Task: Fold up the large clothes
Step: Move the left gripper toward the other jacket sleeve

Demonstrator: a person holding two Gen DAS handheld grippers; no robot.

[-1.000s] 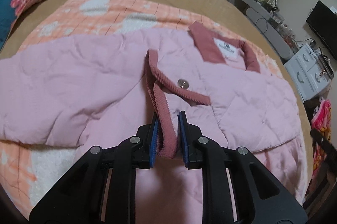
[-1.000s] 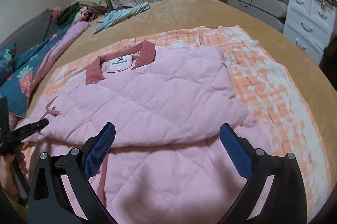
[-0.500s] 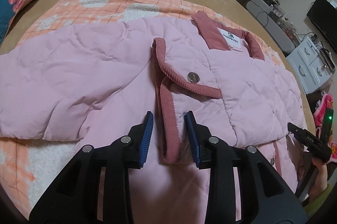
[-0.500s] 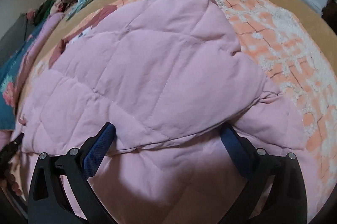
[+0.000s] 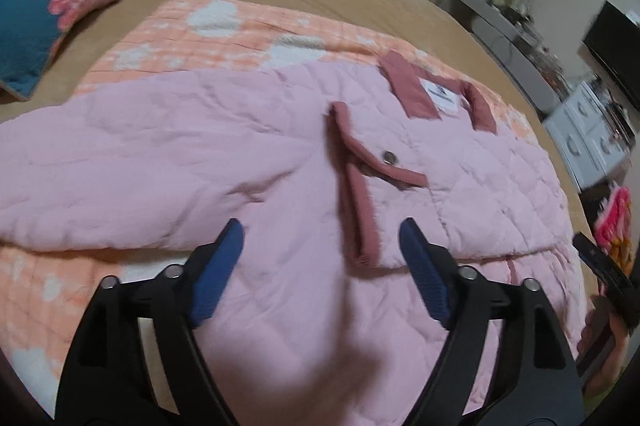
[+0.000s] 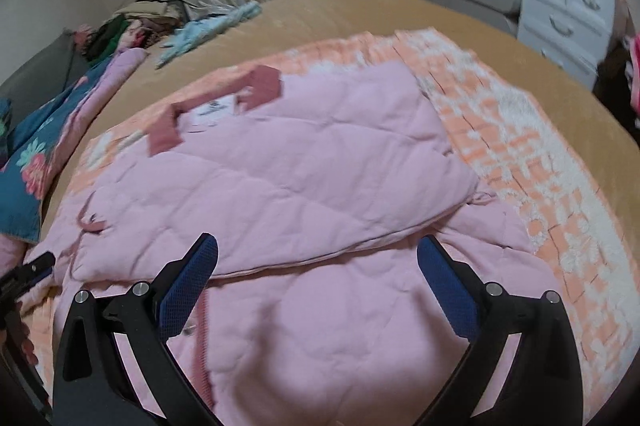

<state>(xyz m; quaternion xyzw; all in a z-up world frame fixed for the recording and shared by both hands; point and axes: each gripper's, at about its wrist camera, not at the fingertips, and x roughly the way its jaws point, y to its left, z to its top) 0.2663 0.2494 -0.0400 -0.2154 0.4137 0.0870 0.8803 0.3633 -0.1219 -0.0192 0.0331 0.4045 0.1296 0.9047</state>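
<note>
A: Left to right, quick. Left gripper (image 5: 320,246)?
B: Jaws are opening, pads well apart, pinching nothing. The cuff (image 5: 366,218) is lying between them, free, on top of the jacket (image 5: 160,153).
A: Why is the cuff sitting there?
B: My guess: the sleeve is being laid across the chest so the jacket narrows for folding. The collar (image 5: 404,89) is pointing away, the label facing up.
A: Where's the jacket itself?
B: Flat on the orange blanket (image 5: 224,37), which is covering the bed (image 6: 360,9).
A: Right gripper (image 6: 316,258)?
B: Spread wide, hovering over the folded edge (image 6: 320,254) of the right panel, holding nothing. Looks like that side is already folded in.
A: Anything else?
B: Drawers (image 6: 560,9) are standing at far right, off the bed.
</note>
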